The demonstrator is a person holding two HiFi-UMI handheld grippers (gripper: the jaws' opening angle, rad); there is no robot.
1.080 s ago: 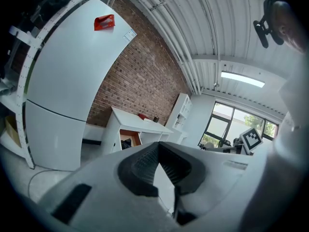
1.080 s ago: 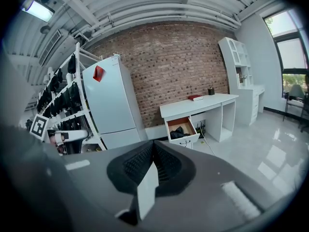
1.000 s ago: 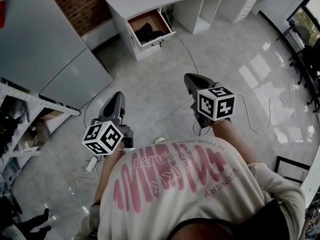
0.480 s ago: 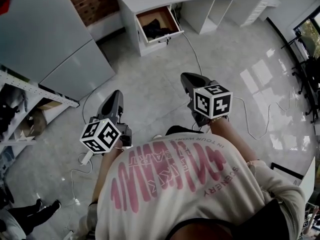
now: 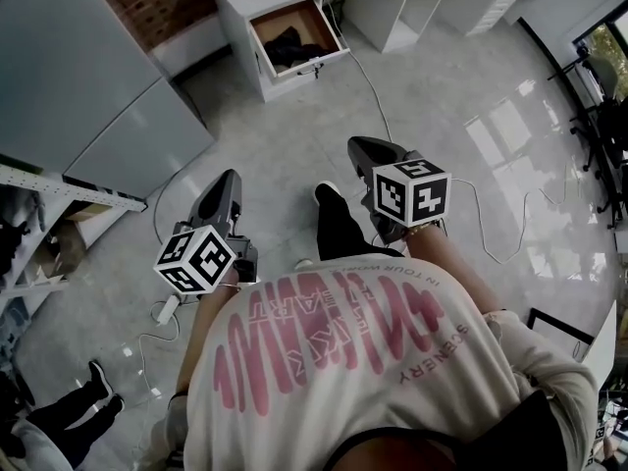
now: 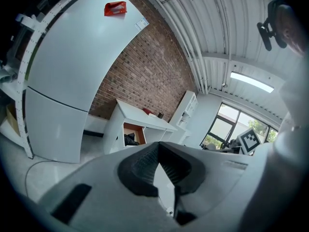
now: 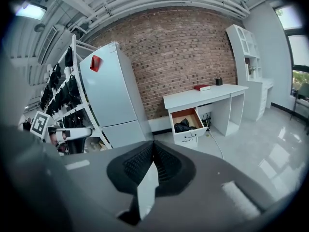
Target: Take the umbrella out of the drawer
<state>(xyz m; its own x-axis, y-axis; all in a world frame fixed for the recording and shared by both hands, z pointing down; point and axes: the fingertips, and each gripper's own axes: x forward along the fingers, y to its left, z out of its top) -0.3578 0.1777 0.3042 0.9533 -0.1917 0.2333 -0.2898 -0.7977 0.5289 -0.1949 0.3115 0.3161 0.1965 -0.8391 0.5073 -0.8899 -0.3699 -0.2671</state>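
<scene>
Umbrella is most likely the dark bundle lying in the open drawer of the desk, though it is too small to be sure of its shape. It is in neither gripper. The left gripper has its jaws pressed together at the tips with nothing between them. The right gripper is likewise clenched and empty. Both are held well short of the desk and point toward it.

The drawer is pulled out of the desk's left section, just under the top, and its wood-coloured inside holds only that dark bundle. On the desktop lie a red book and, right of it, a small dark cup.

A pale fridge stands left of the desk against the brick wall, with a rack of dark items farther left. A white shelf unit stands at the desk's right end. A cable trails from under the desk across the floor. Between the grippers and the desk there is only that floor and the person's leg.
</scene>
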